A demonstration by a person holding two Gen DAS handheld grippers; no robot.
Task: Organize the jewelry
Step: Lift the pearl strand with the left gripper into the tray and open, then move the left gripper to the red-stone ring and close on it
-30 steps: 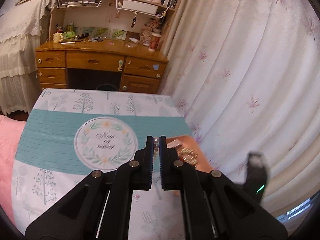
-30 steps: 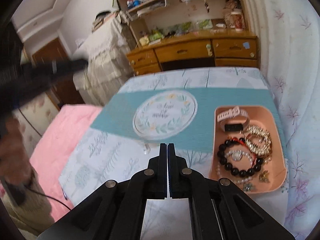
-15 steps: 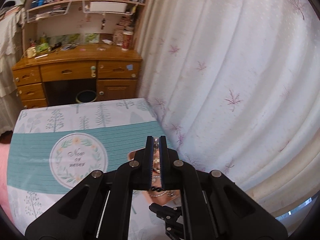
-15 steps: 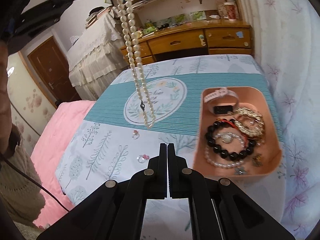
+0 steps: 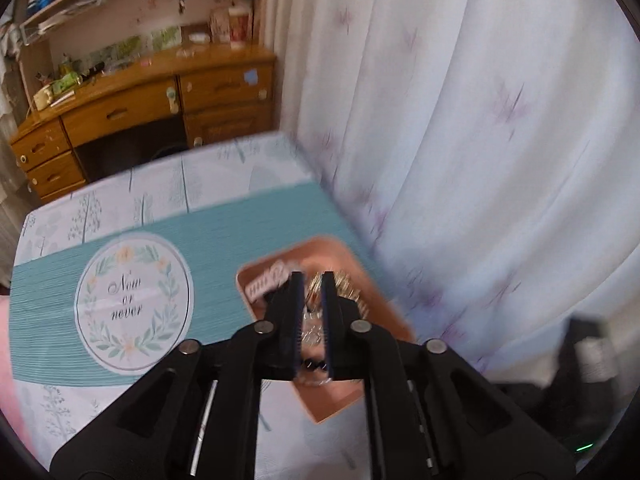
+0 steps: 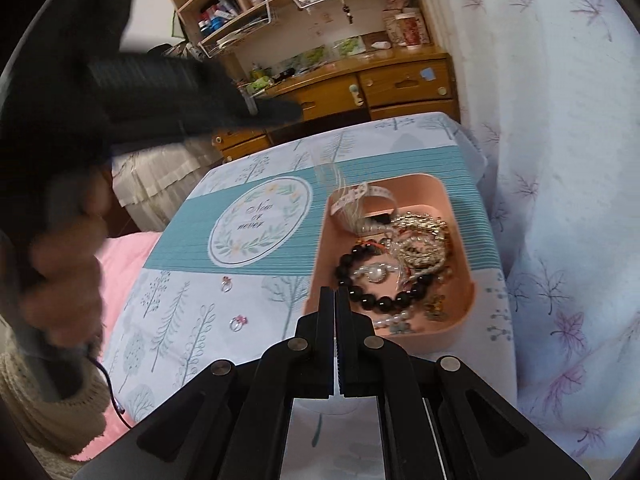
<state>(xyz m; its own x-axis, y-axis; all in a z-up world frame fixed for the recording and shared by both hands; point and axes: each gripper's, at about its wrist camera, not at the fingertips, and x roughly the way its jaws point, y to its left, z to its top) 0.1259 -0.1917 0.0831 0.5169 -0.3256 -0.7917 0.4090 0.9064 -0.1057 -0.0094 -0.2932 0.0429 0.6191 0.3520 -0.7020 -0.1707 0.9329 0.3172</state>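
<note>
A pink tray (image 6: 460, 220) on the table holds a black bead bracelet (image 6: 380, 300), gold chains (image 6: 424, 236), a white watch (image 6: 360, 196) and other pieces. My left gripper (image 5: 311, 280) hovers above the tray (image 5: 352, 396), its jaws slightly apart; a blurred pearl necklace (image 6: 340, 192) falls from it into the tray's far end. The left gripper shows blurred at the upper left of the right wrist view (image 6: 272, 110). My right gripper (image 6: 335, 292) is shut and empty, near the tray's near left edge. Two small rings (image 6: 227, 283) (image 6: 238, 322) lie on the tablecloth left of the tray.
The table has a tree-print cloth with a teal band and a round "Now or never" print (image 6: 260, 220). A white curtain (image 6: 560, 160) hangs close on the right. A wooden desk (image 6: 380, 84) with shelves stands beyond the table. A pink bed (image 6: 124, 256) is at left.
My left gripper carried the pearl necklace right and down over the tray and opened slightly, so the necklace is dropping in. My right gripper moved closer to the tray.
</note>
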